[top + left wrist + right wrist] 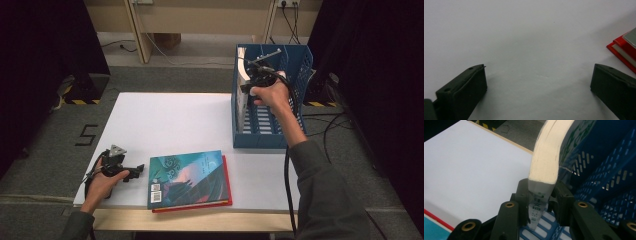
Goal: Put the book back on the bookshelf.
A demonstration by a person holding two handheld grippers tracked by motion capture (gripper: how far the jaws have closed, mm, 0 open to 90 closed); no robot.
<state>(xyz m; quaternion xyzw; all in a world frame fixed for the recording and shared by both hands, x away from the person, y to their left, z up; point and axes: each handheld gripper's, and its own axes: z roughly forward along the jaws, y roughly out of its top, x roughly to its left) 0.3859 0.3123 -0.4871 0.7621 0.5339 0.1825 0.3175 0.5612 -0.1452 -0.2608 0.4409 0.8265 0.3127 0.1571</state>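
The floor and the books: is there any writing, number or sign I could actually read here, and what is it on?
"5": a black numeral marked on the grey floor left of the table.
Barcode label on the teal book: its digits are too small to read.
Green and black print on the spine of the white book in the right gripper: too blurred to read.

Lab or studio: black curtains (45,60), hazard tape (80,101), floor cables (327,127), white table (165,120).

High view overhead, facing forward-down; tong views close, low; all share white table (170,120).
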